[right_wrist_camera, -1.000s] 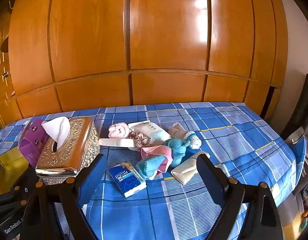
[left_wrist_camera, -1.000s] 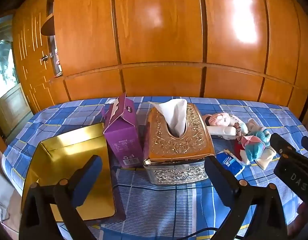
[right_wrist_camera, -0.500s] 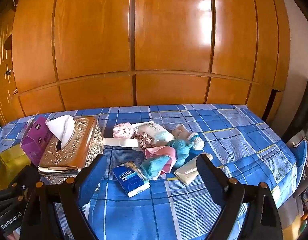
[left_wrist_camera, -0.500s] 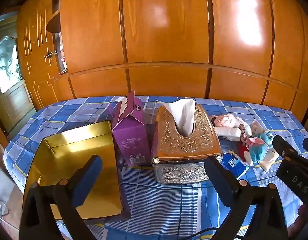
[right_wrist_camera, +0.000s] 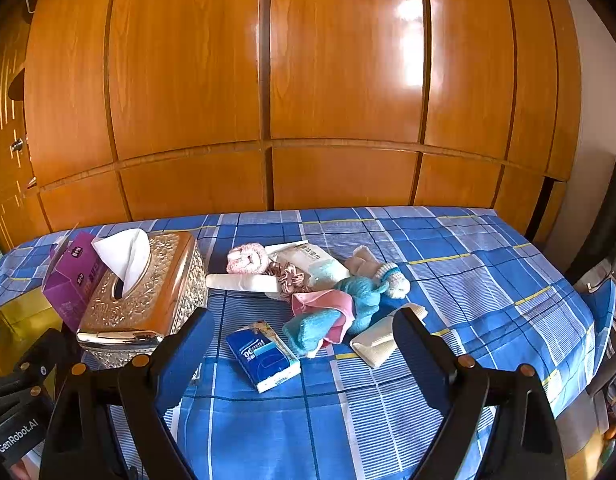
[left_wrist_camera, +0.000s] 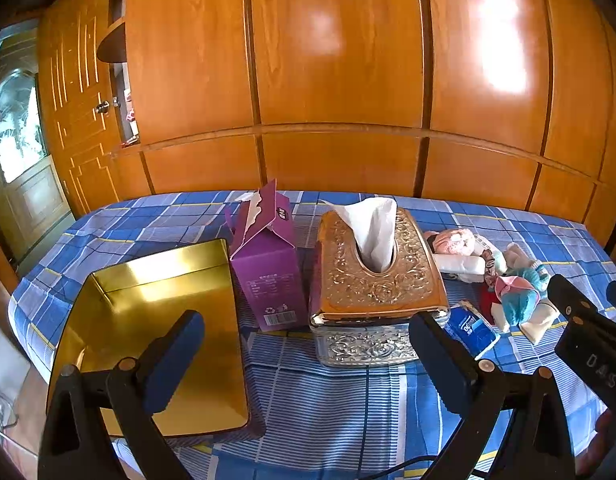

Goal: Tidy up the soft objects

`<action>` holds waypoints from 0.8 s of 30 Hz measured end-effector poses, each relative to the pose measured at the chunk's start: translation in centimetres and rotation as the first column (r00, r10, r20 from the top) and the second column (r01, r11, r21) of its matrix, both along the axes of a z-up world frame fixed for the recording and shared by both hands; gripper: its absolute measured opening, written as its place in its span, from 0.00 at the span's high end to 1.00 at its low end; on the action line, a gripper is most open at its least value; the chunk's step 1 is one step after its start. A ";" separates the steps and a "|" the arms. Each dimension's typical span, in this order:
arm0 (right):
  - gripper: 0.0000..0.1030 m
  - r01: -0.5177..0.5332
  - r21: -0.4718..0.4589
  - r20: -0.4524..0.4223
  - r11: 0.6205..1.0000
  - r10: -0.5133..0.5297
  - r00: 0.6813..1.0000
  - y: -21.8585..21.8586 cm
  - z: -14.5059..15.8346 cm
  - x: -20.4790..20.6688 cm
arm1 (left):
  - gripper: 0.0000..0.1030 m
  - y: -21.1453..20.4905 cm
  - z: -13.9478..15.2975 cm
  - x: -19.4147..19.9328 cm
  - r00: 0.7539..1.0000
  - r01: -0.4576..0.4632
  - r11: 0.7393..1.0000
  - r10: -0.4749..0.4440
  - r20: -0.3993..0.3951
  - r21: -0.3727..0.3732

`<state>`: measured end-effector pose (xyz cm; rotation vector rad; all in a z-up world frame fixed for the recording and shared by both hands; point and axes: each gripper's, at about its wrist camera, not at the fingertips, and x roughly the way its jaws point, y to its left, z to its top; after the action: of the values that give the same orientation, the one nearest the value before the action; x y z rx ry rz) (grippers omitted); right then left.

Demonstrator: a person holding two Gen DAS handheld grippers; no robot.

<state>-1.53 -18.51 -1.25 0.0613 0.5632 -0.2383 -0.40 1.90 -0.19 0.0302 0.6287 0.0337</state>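
Note:
A heap of soft things lies on the blue checked cloth: a blue plush toy (right_wrist_camera: 360,300), a pink cloth (right_wrist_camera: 328,308), a pink fluffy piece (right_wrist_camera: 246,258), a white roll (right_wrist_camera: 244,282), a wipes pack (right_wrist_camera: 312,260) and a cream pad (right_wrist_camera: 378,340). A blue tissue packet (right_wrist_camera: 264,356) lies nearest. My right gripper (right_wrist_camera: 304,340) hangs open just in front of them, holding nothing. My left gripper (left_wrist_camera: 306,340) is open before the gold tissue box (left_wrist_camera: 372,280), with an empty gold tray (left_wrist_camera: 156,320) to its left. The plush toy (left_wrist_camera: 520,300) shows at the right in the left wrist view.
A purple carton (left_wrist_camera: 264,264) stands between the tray and the tissue box. Wooden wardrobe panels (right_wrist_camera: 308,100) close off the back. The cloth (right_wrist_camera: 488,272) is bare to the right of the heap. The table's right edge drops off near a dark chair (right_wrist_camera: 604,232).
Both views have drifted slightly: objects sit a little to the right and lower in frame than before. Both grippers stay open and nothing on the table has moved.

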 end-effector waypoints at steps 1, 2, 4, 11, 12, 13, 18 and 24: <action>0.10 0.000 0.001 0.001 1.000 0.000 1.000 0.0 0.0 0.0 | 0.01 0.0 0.0 0.0 1.000 0.000 1.000 0.000 -0.001 -0.001; 0.10 0.001 0.001 0.001 1.000 -0.001 1.000 0.0 0.0 0.0 | 0.01 0.1 0.0 0.0 1.000 0.000 1.000 0.000 -0.002 -0.001; 0.10 0.001 0.001 -0.001 1.000 -0.001 1.000 0.1 -0.1 0.0 | 0.01 0.1 0.0 -0.1 1.000 -0.002 1.000 0.002 -0.001 -0.001; 0.10 0.001 -0.001 0.001 1.000 -0.001 1.000 0.1 0.0 -0.1 | 0.01 0.2 0.1 -0.2 1.000 -0.004 1.000 0.004 0.001 -0.003; 0.10 0.002 0.000 0.001 1.000 -0.002 1.000 0.1 0.0 -0.1 | 0.01 0.2 0.1 -0.2 1.000 -0.004 1.000 0.004 0.001 -0.004; 0.10 0.002 -0.001 0.000 1.000 -0.002 1.000 0.2 0.0 -0.1 | 0.01 0.2 0.1 -0.2 1.000 -0.004 1.000 0.004 0.000 -0.004; 0.10 0.002 0.000 -0.001 1.000 -0.002 1.000 0.1 0.0 -0.1 | 0.01 0.3 0.3 -0.2 1.000 -0.003 1.000 0.003 0.002 -0.005; 0.10 0.004 0.000 -0.002 1.000 -0.004 1.000 0.1 -0.1 0.0 | 0.01 0.3 0.3 -0.2 1.000 -0.003 1.000 0.003 0.003 -0.004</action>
<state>-1.57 -18.46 -1.32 0.0624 0.5646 -0.2422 -0.63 2.19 0.11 0.0255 0.6261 0.0350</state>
